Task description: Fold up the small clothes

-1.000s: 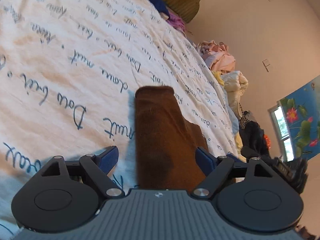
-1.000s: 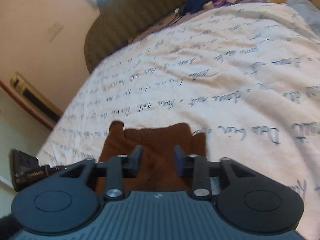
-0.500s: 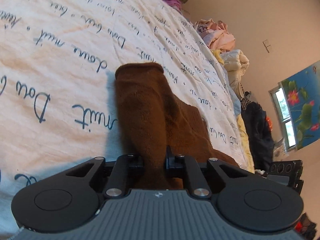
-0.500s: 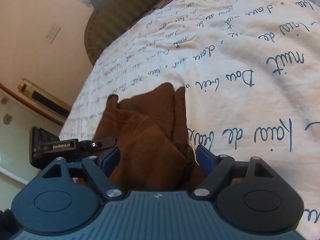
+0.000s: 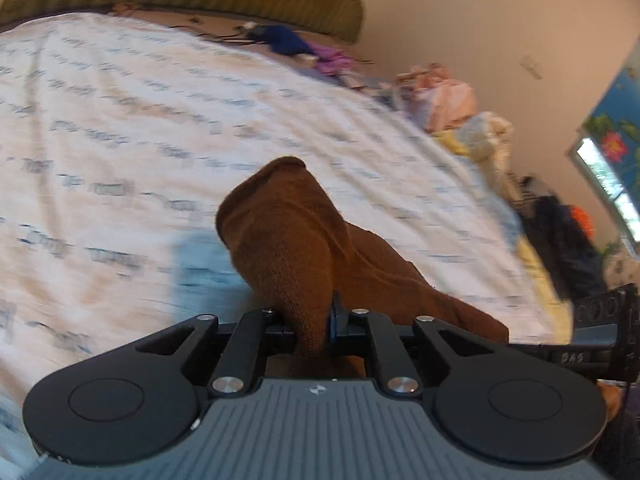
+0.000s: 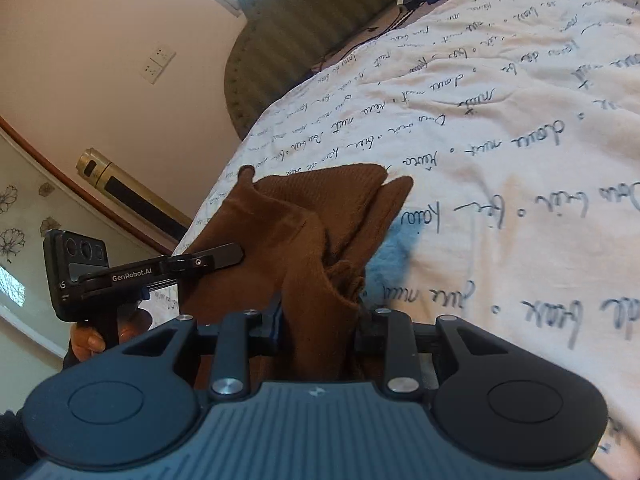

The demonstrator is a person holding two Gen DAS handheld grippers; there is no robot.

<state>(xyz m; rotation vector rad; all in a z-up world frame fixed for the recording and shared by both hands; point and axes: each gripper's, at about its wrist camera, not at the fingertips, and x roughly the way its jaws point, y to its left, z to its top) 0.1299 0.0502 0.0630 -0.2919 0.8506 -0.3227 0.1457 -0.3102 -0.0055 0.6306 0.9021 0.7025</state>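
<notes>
A small brown knitted garment [image 5: 296, 236] is held up off a white bedspread with blue script [image 5: 120, 128]. My left gripper [image 5: 316, 328] is shut on one end of it, and the cloth rises in a hump ahead of the fingers. My right gripper [image 6: 318, 328] is shut on the other end of the brown garment [image 6: 304, 220], which bunches between the jaws. The left gripper also shows in the right wrist view [image 6: 208, 258], at the garment's left side. The garment's underside is hidden.
A green padded headboard [image 6: 304, 28] stands at the far end of the bed. Loose clothes [image 5: 448, 96] are piled along the bed's right side, with blue and purple items [image 5: 296, 44] near the headboard. A wall socket [image 6: 158, 64] is on the left wall.
My left gripper closed on the garment and lifted it. My right gripper opened, then closed on the bunched cloth. Both views swung as the garment rose off the bed.
</notes>
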